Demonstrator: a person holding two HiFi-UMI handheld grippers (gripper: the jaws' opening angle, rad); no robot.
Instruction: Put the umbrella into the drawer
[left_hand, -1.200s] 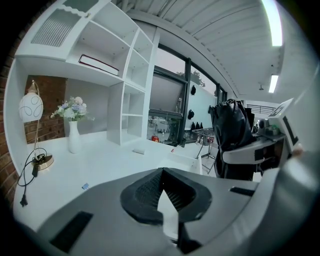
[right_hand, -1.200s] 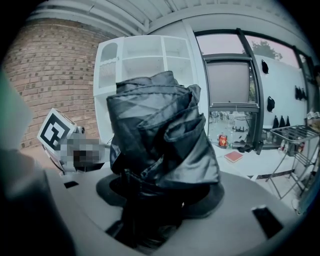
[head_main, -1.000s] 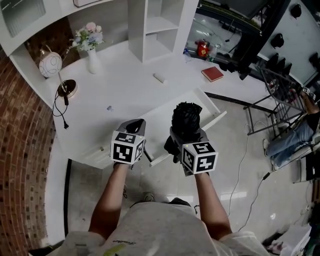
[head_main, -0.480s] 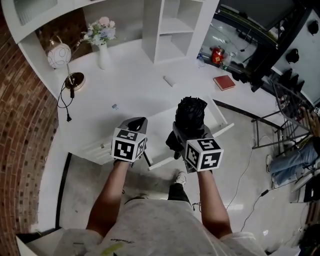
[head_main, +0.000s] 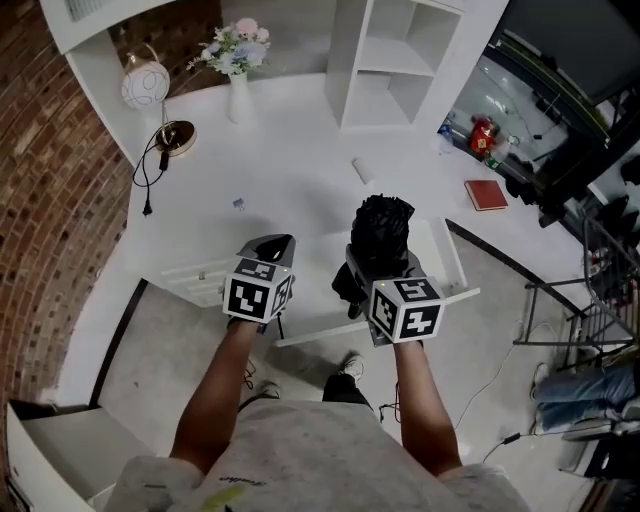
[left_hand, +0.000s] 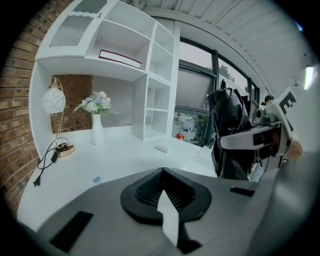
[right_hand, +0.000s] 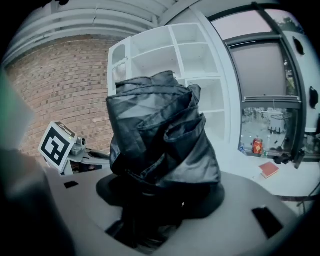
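Grips a folded black umbrella (head_main: 380, 230) in the right claw (head_main: 376, 268), clenched round its lower end. Holds it long axis along the jaws, bunched canopy pointing forward, away from the body, over the open white drawer (head_main: 447, 262). Carries the left claw (head_main: 268, 250) just beside, pinched together on nothing. Beyond: white counter (head_main: 290, 160) bearing flower vase (head_main: 238, 70), lamp (head_main: 147, 85), red book (head_main: 486, 195); brick wall (head_main: 45, 150) at left; grey floor (head_main: 170, 360) below.

Left gripper (left_hand: 162, 176) — jaws together; umbrella (left_hand: 229, 131) beside
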